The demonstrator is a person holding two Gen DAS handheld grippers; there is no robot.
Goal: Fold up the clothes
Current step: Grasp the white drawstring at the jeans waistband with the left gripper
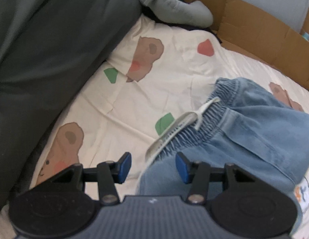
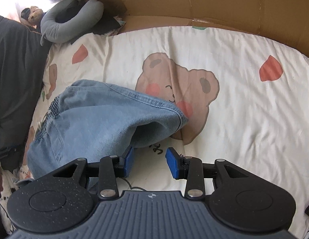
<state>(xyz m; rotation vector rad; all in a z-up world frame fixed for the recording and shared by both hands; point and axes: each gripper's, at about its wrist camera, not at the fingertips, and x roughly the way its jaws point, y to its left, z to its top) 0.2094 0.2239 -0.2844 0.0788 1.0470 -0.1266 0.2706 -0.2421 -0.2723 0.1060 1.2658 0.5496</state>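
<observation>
Left wrist view: light blue denim pants (image 1: 254,127) are seen lying on a cream bedsheet (image 1: 118,107) printed with brown bears and red and green patches. An elastic gathered waistband (image 1: 196,125) is shown running diagonally, with a white drawstring (image 1: 172,131) trailing off its lower end onto the sheet. A belt loop and a pocket seam are visible just below the waistband. The fabric is bunched and rumpled, not flat. The left gripper (image 1: 153,166) is held above the waistband's lower end, jaws spread, blue pads apart; denim is seen in the gap between them, but no pinch on it is shown. A dark grey cover (image 1: 44,49) is seen along the left, a grey neck pillow (image 1: 174,6) at the top, and cardboard (image 1: 264,31) along the upper right.

Right wrist view: the same pants (image 2: 106,123) are seen left of centre on the bedsheet (image 2: 244,103), partly covering a printed bear face. A stitched seam is shown across the top edge, and an open end is turned toward the camera, its paler inside showing. The waistband (image 2: 52,109) is at the far left. The right gripper (image 2: 149,162) is held just below that open end, jaws parted; only sheet is seen between the pads. The left pad (image 2: 129,159) sits right at the denim edge; contact cannot be told. The neck pillow (image 2: 74,22) and cardboard (image 2: 214,4) are at the top.
</observation>
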